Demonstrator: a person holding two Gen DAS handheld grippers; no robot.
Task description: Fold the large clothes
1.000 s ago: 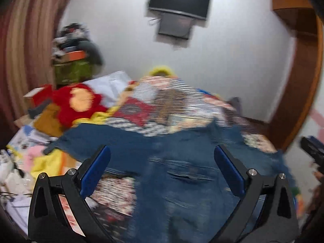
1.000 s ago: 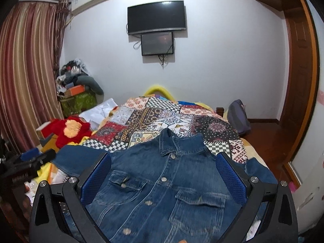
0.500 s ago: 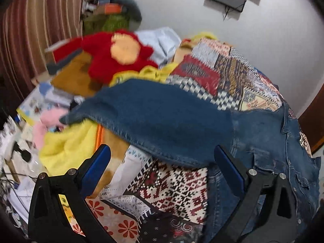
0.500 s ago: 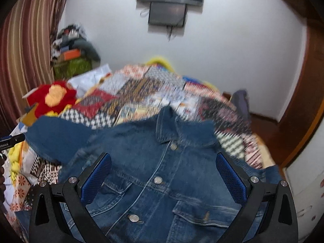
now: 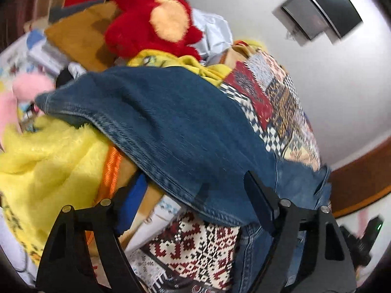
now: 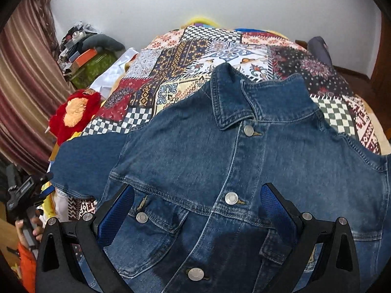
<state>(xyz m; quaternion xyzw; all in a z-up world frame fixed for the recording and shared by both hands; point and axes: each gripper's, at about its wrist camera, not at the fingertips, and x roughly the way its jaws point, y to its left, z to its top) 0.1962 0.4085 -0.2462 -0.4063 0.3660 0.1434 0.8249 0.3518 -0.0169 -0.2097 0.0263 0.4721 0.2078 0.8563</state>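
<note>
Lying buttoned and front-up on the patchwork quilt [image 6: 171,73], the denim jacket [image 6: 220,158] has its collar toward the far wall. Its sleeve [image 5: 151,112] stretches sideways over a yellow plush blanket [image 5: 48,151] at the bed's edge, near a red plush toy [image 5: 151,17]. The left gripper [image 5: 195,200] hovers with jaws wide just at the sleeve's lower seam, possibly touching it; blur makes that unclear. The right gripper [image 6: 198,205] stands wide open over the jacket's chest, holding nothing.
</note>
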